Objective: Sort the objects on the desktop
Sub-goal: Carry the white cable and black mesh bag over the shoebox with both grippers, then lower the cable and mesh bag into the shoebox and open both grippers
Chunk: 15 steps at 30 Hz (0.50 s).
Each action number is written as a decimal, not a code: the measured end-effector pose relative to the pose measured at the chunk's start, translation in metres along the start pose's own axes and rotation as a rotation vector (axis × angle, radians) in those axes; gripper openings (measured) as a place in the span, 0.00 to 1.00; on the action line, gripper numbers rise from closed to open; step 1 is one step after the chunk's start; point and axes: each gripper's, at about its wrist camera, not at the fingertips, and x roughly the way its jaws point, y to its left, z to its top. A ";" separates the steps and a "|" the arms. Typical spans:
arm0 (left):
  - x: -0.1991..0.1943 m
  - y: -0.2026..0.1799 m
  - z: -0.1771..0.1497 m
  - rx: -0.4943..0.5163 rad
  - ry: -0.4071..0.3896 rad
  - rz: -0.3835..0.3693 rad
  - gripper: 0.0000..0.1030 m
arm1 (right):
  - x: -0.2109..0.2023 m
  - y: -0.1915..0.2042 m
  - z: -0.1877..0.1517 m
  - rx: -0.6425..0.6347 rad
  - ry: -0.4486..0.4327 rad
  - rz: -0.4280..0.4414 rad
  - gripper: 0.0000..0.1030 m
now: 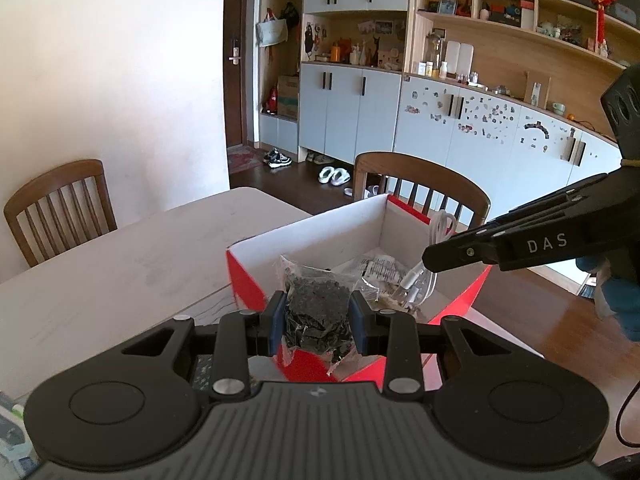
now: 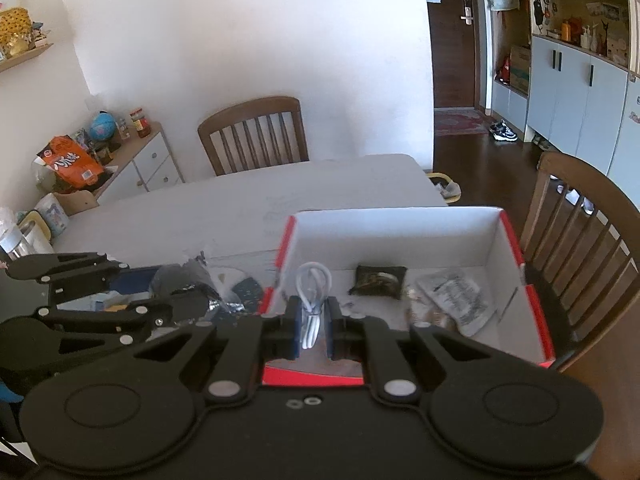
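Wood chairs (image 2: 256,136), white wall (image 2: 240,32), cabinets (image 1: 352,108)

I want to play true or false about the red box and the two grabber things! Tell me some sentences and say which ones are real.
1. The left gripper is squeezing a clear bag of dark bits. True.
2. The right gripper holds a banana. False: its fingers pinch a coiled white cable.
3. The box is red outside and white inside. True.
4. The box has nothing in it. False: a small dark packet and a crinkly printed packet lie on its floor.
5. The box sits on the floor. False: it stands on the pale table.
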 end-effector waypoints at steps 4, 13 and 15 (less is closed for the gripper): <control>0.019 -0.012 0.009 0.010 0.010 0.004 0.31 | 0.003 -0.022 0.002 0.000 0.016 -0.011 0.10; 0.068 -0.028 0.019 0.026 0.067 0.015 0.31 | 0.018 -0.063 -0.002 -0.012 0.076 -0.067 0.10; 0.079 -0.031 0.020 0.037 0.079 0.017 0.31 | 0.020 -0.072 -0.004 -0.012 0.087 -0.075 0.10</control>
